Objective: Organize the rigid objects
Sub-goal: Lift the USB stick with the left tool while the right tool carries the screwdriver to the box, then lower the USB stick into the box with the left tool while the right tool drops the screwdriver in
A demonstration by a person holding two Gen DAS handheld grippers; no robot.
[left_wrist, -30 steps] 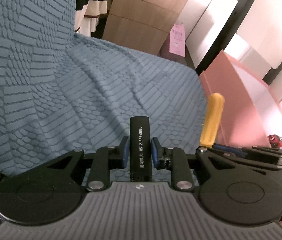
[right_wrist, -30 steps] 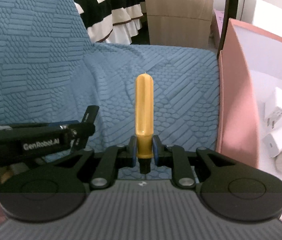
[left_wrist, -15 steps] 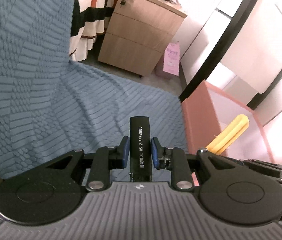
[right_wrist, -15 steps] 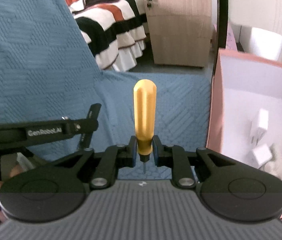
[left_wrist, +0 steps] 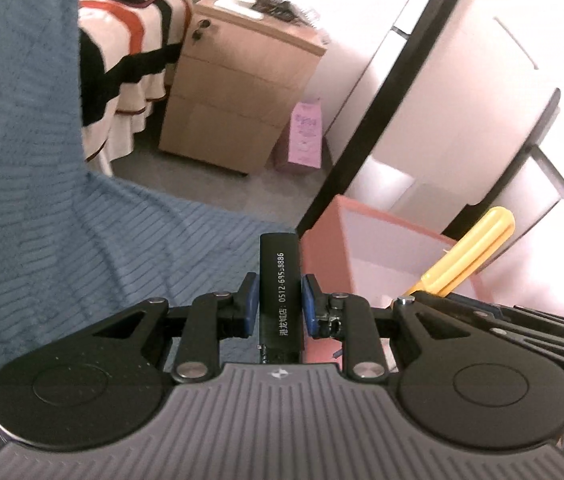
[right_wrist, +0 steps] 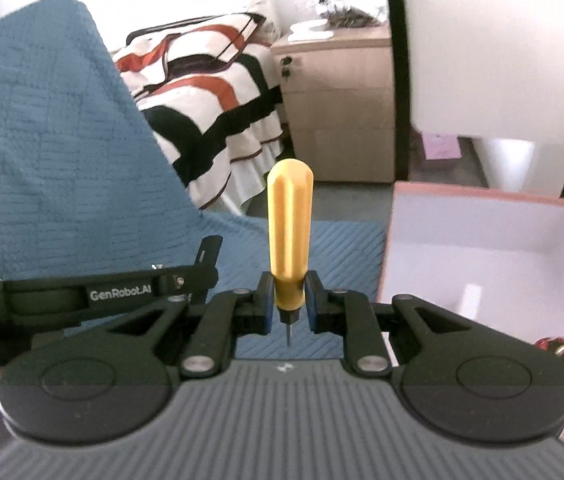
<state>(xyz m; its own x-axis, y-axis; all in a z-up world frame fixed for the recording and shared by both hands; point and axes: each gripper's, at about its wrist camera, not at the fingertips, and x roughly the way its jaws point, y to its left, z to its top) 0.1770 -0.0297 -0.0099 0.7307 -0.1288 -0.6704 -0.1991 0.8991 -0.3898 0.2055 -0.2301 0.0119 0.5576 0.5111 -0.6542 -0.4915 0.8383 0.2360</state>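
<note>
Left gripper [left_wrist: 280,300] clamps black stick [left_wrist: 280,280]; right gripper [right_wrist: 289,300] clamps yellow screwdriver [right_wrist: 289,232]. Both risen since earlier; pink box [right_wrist: 481,200] nearer. Screwdriver's long axis points handle-forward.

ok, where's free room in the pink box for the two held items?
Box floor is bare white along its left and far walls, beside the blue cover. Crowded only at the right: a red item near the right gripper, which holds the screwdriver. Left gripper holds the black stick.
</note>
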